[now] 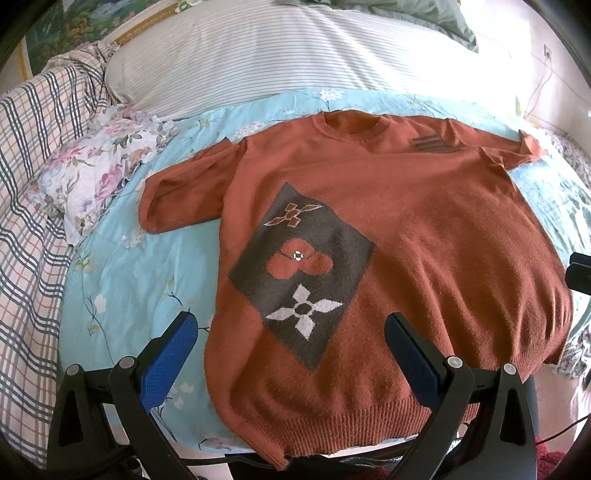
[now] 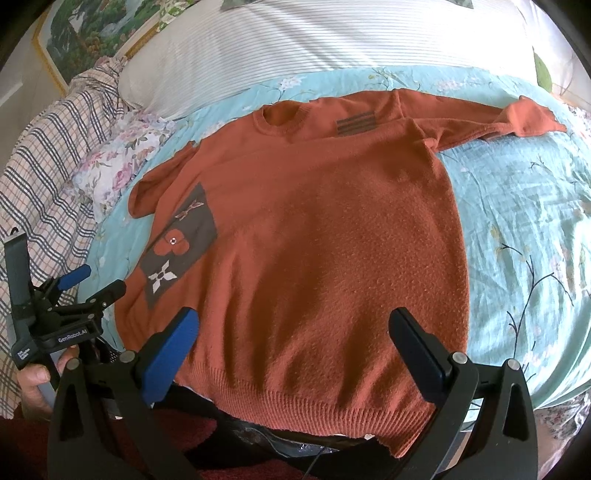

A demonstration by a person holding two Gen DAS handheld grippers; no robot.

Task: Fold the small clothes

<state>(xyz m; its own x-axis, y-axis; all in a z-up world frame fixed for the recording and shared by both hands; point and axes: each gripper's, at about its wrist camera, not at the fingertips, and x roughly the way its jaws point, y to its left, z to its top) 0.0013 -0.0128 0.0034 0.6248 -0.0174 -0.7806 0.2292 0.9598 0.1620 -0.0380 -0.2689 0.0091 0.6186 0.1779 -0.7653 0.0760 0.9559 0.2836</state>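
A rust-orange knit sweater [image 1: 424,229] [image 2: 332,240] lies flat, front up, on a light blue floral sheet, collar away from me and ribbed hem at the near edge. A dark grey diamond patch with flower shapes [image 1: 299,273] [image 2: 177,243] marks its left side. The left sleeve [image 1: 181,192] is bent back on itself; the right sleeve [image 2: 498,118] stretches out to the right. My left gripper [image 1: 291,328] stands open above the hem's left half. My right gripper [image 2: 293,325] stands open above the hem's middle. Neither holds anything. The left gripper [image 2: 96,284] also shows in the right wrist view.
A striped white pillow [image 1: 277,55] lies beyond the collar. A floral cushion [image 1: 96,173] and a plaid blanket [image 1: 33,206] crowd the left side. A framed picture [image 2: 92,33] leans at the far left. A person's hand [image 2: 35,380] holds the left gripper's handle. Blue sheet [image 2: 524,240] is bare on the right.
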